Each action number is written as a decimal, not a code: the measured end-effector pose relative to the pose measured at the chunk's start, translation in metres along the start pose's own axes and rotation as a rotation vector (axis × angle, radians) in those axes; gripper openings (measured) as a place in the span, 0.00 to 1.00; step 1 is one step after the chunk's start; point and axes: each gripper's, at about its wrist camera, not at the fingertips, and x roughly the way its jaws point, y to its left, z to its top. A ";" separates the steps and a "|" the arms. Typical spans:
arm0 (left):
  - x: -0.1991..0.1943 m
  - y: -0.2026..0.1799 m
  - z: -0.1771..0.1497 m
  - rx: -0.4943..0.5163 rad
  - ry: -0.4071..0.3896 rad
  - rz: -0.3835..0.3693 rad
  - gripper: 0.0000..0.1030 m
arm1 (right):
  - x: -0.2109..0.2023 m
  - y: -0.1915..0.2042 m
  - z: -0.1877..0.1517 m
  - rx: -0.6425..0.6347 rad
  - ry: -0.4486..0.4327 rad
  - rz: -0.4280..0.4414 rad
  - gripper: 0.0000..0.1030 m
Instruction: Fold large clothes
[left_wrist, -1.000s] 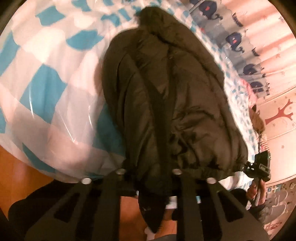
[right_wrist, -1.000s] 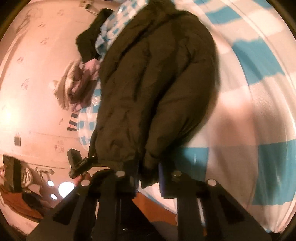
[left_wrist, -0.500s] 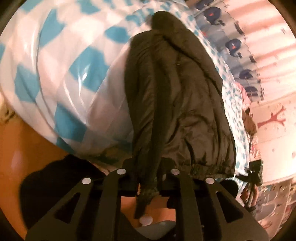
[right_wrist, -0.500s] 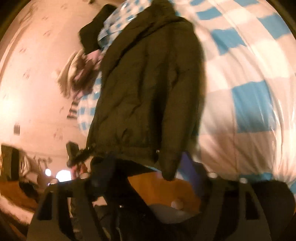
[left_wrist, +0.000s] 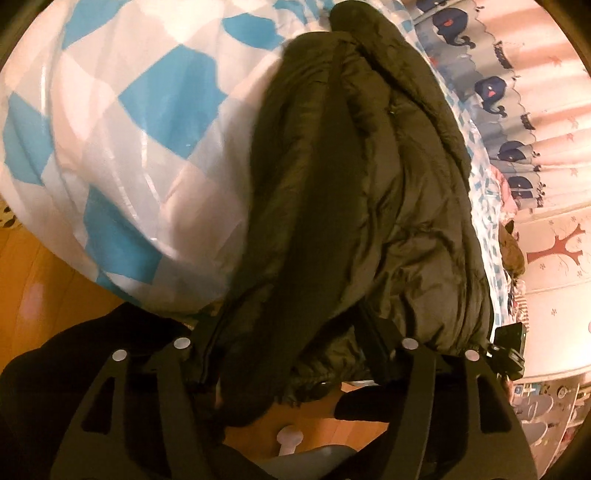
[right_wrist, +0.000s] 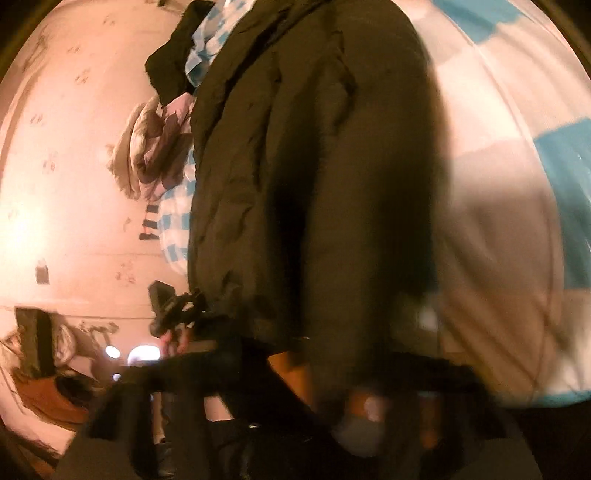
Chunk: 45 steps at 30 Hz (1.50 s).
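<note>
A dark olive puffer jacket lies lengthwise on a bed with a blue and white checked cover, its gathered hem hanging over the near edge. My left gripper is at that hem. Its jaws are opening, with the hem and a dark fold loose between the fingers. In the right wrist view the jacket fills the middle. A sleeve end hangs down into my right gripper, whose jaws are closing. That view is blurred, so I cannot see whether the pads press on the sleeve.
An orange wood floor lies below the bed edge. A whale-print curtain hangs at the far right. Crumpled clothes sit at the head of the bed by a pink wall. A hand holds a black device beside the hem.
The left jaws, shut on the hem before, have spread apart. The right jaws let go of the jacket, opened wide, and now come in around the hanging sleeve. Both views have closed in on the hem.
</note>
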 end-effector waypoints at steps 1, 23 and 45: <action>-0.002 -0.002 0.000 0.010 -0.010 -0.022 0.16 | -0.002 0.001 -0.001 -0.012 -0.010 0.012 0.21; -0.032 -0.003 -0.025 0.058 0.034 -0.093 0.45 | -0.027 -0.003 -0.031 0.051 -0.001 0.071 0.73; -0.178 -0.041 -0.079 0.181 -0.246 -0.319 0.04 | -0.135 0.073 -0.091 -0.213 -0.250 0.335 0.13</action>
